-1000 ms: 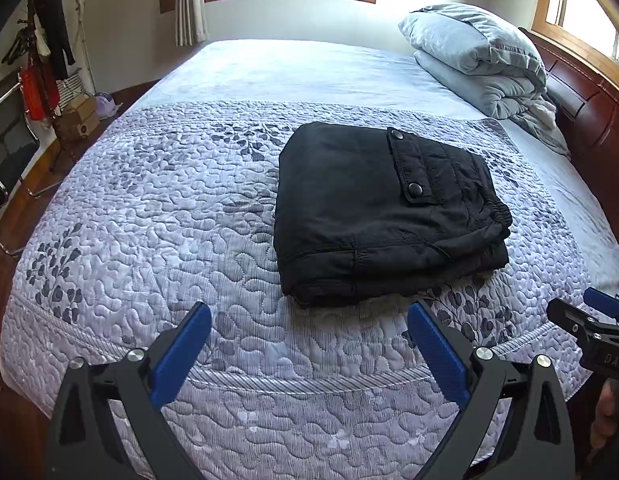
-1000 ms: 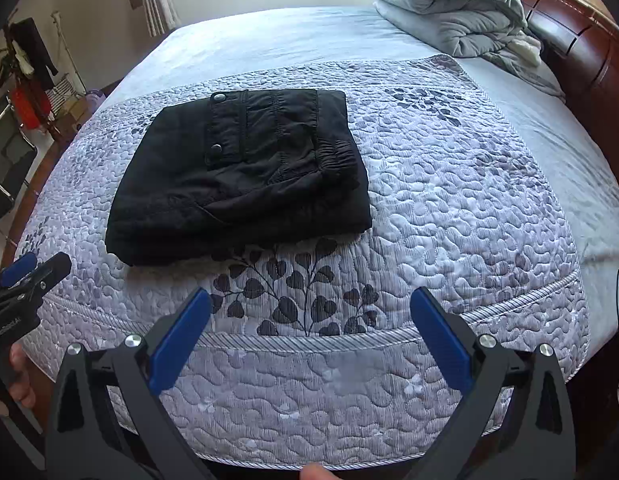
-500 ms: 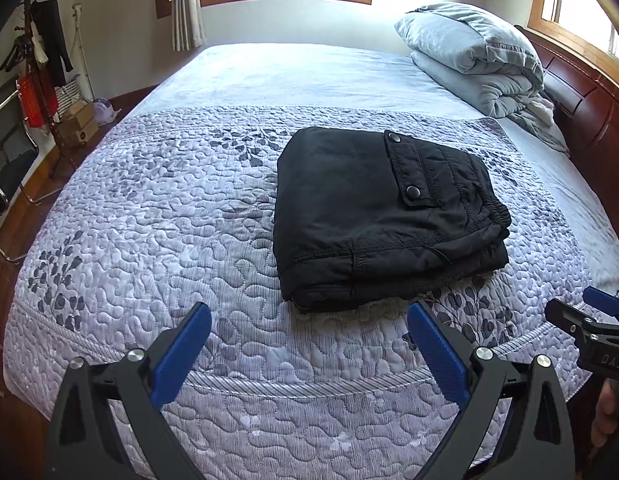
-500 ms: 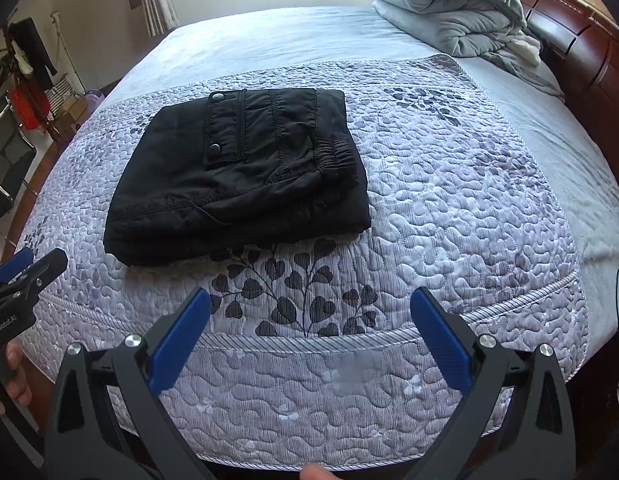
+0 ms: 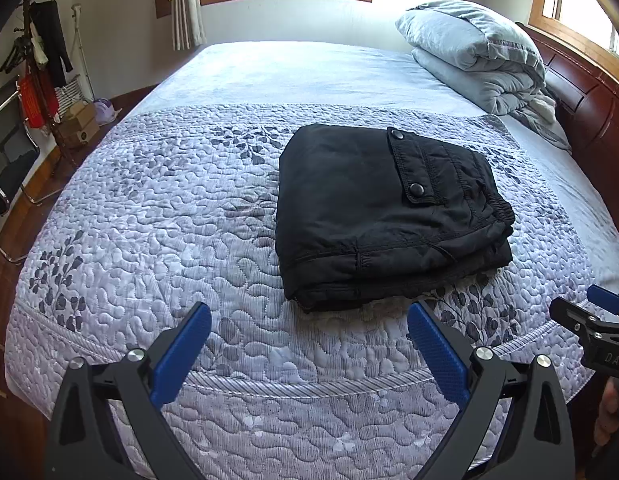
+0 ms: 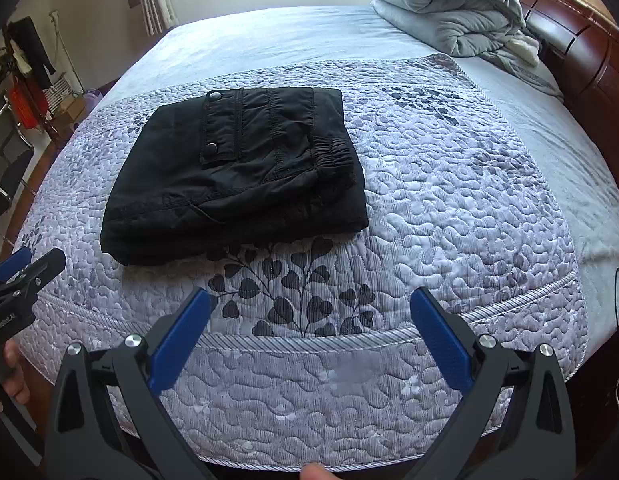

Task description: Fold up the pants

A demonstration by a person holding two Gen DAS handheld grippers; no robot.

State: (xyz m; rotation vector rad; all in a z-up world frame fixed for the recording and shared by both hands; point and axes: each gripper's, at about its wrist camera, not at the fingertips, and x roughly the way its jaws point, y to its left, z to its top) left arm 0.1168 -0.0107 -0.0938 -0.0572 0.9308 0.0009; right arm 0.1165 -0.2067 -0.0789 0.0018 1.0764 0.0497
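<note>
Left wrist view: your left gripper (image 5: 309, 332) hangs over the near edge of the quilted bedspread (image 5: 157, 208), its blue pads spread wide and holding nothing. The black pants (image 5: 373, 208) lie folded into a compact stack just beyond the fingertips, right of centre on the quilt, pocket flap with two snaps facing up (the elastic waistband sits at the stack's right edge). Far right, your right gripper (image 5: 589, 312) pokes into the frame, apart from the pants. A folded grey duvet (image 5: 477, 52) rests near the wooden headboard (image 5: 589, 92).

Right wrist view: your right gripper (image 6: 309, 328) is likewise released, pads wide apart above the leaf-printed border of the bedspread (image 6: 449, 184), touching no cloth. The pants (image 6: 237, 172) sit ahead and to the left, well clear of the fingertips. Your left gripper (image 6: 25, 268) shows at the left edge, off the stack.
</note>
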